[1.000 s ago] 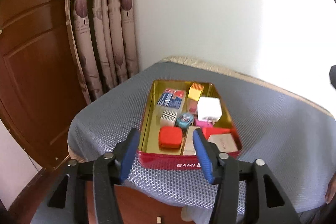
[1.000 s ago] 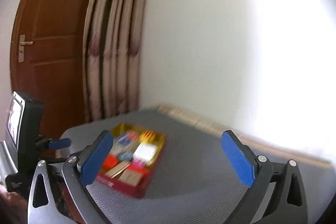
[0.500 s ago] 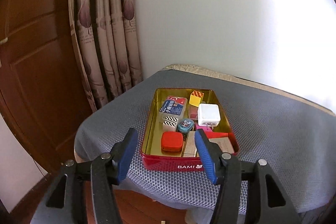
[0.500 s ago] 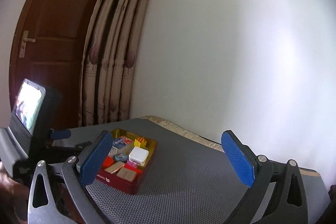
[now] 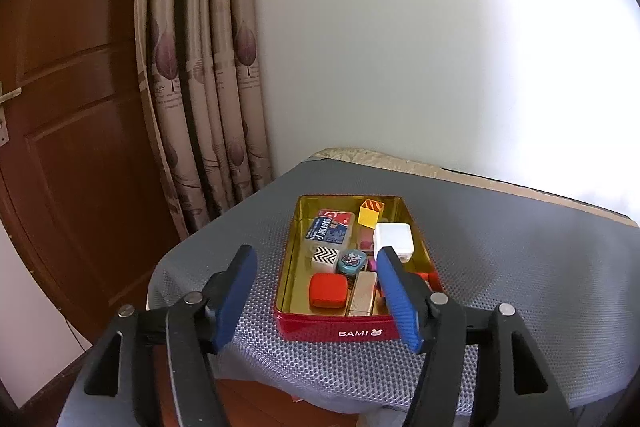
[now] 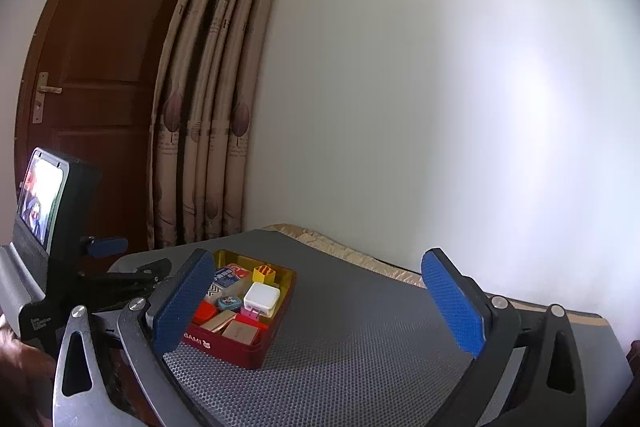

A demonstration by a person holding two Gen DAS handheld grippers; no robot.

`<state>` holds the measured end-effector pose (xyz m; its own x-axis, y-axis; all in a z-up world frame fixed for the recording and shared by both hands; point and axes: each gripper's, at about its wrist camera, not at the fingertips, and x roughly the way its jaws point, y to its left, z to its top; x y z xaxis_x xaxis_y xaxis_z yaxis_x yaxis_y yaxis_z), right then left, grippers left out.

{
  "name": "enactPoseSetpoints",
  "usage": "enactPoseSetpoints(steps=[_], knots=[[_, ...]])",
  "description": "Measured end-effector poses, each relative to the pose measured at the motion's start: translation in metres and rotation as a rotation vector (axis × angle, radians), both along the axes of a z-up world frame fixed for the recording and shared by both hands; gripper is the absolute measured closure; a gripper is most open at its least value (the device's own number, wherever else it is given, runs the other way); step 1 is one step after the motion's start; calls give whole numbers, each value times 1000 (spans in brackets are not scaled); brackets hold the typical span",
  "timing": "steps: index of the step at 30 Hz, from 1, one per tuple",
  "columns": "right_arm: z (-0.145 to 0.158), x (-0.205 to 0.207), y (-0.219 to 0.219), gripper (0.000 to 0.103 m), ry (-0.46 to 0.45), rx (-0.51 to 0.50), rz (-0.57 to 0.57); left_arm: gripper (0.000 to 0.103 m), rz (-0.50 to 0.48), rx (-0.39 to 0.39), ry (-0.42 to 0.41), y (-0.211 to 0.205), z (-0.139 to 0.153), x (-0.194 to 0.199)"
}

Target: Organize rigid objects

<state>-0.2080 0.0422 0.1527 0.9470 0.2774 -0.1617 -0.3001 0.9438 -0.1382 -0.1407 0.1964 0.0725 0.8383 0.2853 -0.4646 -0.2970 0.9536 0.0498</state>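
Plain white wall (image 5: 400, 47) fills the far side, washed bright toward the right. Left of it hang beige curtains (image 5: 204, 75) printed with dark leaves, then a brown panelled wooden door (image 5: 60, 107) with a metal handle (image 6: 46, 90). Near: table under grey mesh mat (image 5: 520, 247), tan edge (image 5: 400, 167) showing at the far side.

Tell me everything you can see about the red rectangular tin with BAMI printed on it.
The red rectangular tin looks like metal, with a shiny gold inside and white BAMI lettering on its near wall. It has no lid on and sits flat on the grey mesh mat, near the mat's front edge. Small items crowd its floor. Neither gripper touches it.
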Motion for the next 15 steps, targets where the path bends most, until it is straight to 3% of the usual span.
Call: enactPoseSetpoints(steps=[5,8,15], knots=[[0,0,0,1,10,-1,5,30,5,-43,16,7,2,0],[-1,0,0,1,18,-9,14,29,19,-92,23,15,1,0],[-5,-2,6,1,26,-31,37,29,56,-108,94,22,-8,11]])
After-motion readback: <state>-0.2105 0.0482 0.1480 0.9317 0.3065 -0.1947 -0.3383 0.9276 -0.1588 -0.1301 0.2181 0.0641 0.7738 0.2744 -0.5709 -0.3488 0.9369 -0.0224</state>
